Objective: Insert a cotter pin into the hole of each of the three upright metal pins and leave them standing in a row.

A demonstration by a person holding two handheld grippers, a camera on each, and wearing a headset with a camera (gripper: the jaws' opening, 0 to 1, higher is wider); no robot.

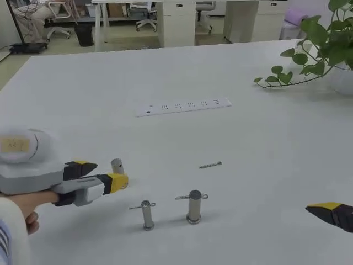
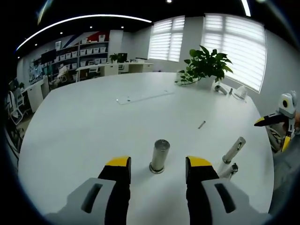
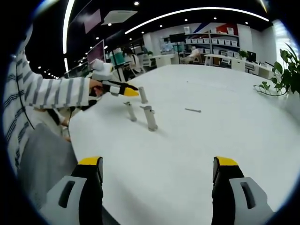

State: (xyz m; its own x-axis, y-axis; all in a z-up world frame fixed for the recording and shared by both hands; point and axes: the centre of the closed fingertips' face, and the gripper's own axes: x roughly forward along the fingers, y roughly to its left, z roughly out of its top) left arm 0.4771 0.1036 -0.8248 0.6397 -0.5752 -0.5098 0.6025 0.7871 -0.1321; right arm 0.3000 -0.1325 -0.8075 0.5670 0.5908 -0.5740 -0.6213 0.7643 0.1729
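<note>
L gripper (image 2: 158, 162): jaws wide open, straddling bare metal pin (image 2: 160, 156), no contact, nothing held.
R gripper (image 3: 159, 165): jaws wide, empty, well apart from pins.
Head view: left fitted pin (image 1: 147, 214), right fitted pin (image 1: 194, 206) upright, cotters crosswise near tops.
L gripper view: own jaw part-hides 1 of them.
Loose cotter pin (image 1: 210, 164): flat on table (image 1: 265, 165), axis left-right.
Behind: power strip (image 1: 183, 106), plant (image 1: 322, 38).

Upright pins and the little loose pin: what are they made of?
The upright pins look like metal: silver-grey, softly shiny sides. The loose cotter pin looks like thin grey wire, probably metal, but too small to be sure.
</note>
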